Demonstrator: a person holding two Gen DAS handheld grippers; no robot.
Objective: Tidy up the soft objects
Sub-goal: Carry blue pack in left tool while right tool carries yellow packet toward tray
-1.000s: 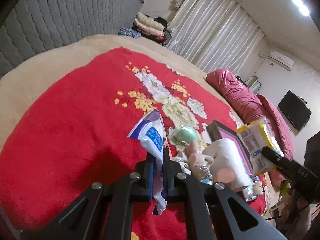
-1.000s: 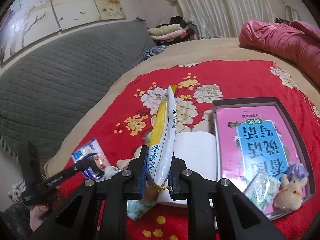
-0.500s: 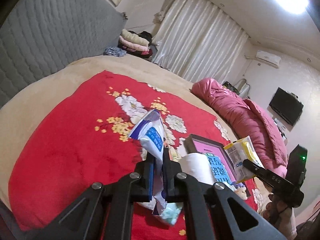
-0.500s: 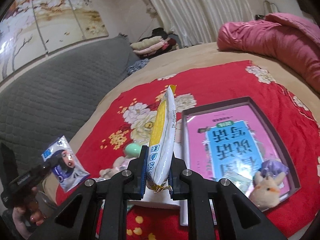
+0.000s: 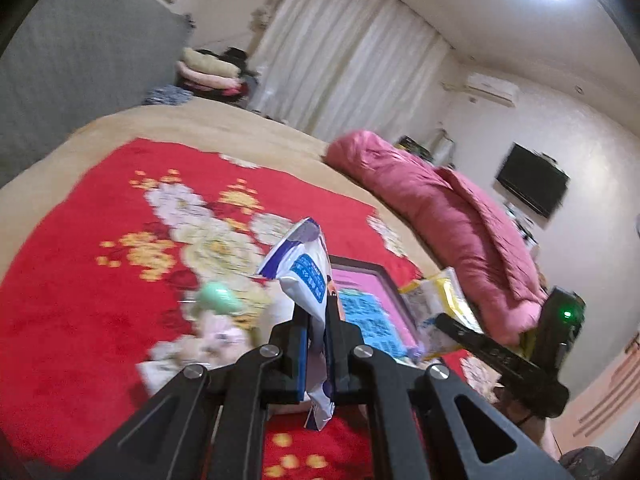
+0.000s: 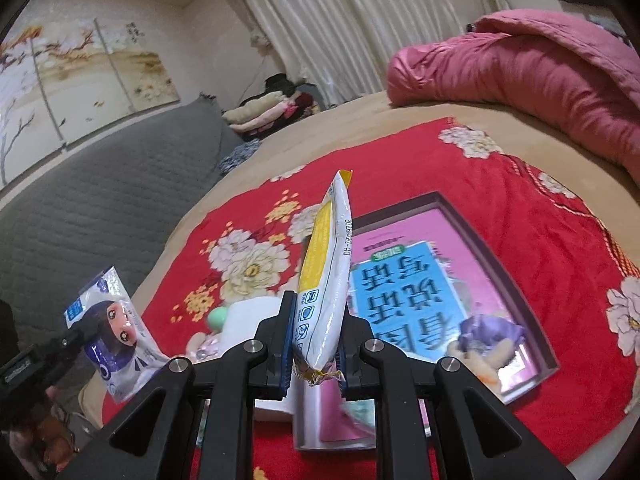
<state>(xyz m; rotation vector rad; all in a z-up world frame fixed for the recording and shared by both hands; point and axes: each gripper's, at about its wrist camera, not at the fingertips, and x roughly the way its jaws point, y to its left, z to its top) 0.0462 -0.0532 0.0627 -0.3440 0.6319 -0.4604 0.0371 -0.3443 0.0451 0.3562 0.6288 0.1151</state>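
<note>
Left gripper [image 5: 316,340] clamped on a crinkly white-and-blue plastic packet w/ cartoon face print [image 5: 308,276], pinched near its lower part, top end sticking up fwd of the fingers, bottom corner hanging below. Same packet [image 6: 108,320] seen from right wrist cam at lower left, held off the bed edge.

Right gripper [image 6: 314,346] clamped on a long yellow-and-white plastic snack pouch [image 6: 326,272], standing edge-on and near upright betw the pads, crimped bottom seam poking out underneath. From left cam, pouch [image 5: 438,312] held at right, over the far side of the tray.

Below both: red fleece blanket w/ white and yellow flower print [image 6: 500,216] over a tan bedspread. On blanket, a dark-rimmed shallow rectangular tray [image 6: 516,280] holding a pink-and-blue picture book [image 6: 404,280]; small beige plush toy w/ purple cloth [image 6: 486,340] lying on the book near the tray's right corner. White paper roll [image 6: 250,320] just left of tray, mint-green rounded object [image 5: 216,298] beside it; pale plush thing [image 5: 218,336] nearby, too blurred to tell more.

Crumpled pink quilt [image 5: 444,216] at far side of bed.
</note>
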